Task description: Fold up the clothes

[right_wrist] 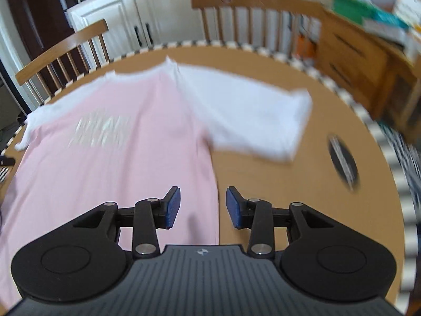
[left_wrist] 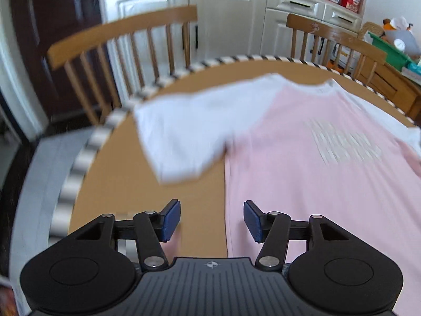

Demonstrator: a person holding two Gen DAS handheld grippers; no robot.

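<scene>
A pink T-shirt [left_wrist: 315, 158] with white sleeves and a pale chest print lies flat on the brown table, collar away from me. Its white left sleeve [left_wrist: 181, 134] spreads out on the table. My left gripper [left_wrist: 212, 220] is open and empty above the shirt's left side edge, near the hem. In the right wrist view the same shirt [right_wrist: 110, 152] shows with its right sleeve [right_wrist: 252, 115] spread out. My right gripper [right_wrist: 203, 206] is open and empty above the shirt's right side edge.
The table [left_wrist: 118, 184] has a striped edge band [left_wrist: 79, 163]. Two wooden chairs [left_wrist: 126, 50] [right_wrist: 250, 8] stand behind it, before white cabinets. A dark oval object [right_wrist: 343, 159] lies on the table at right. A wooden sideboard [right_wrist: 363, 60] with clutter stands at right.
</scene>
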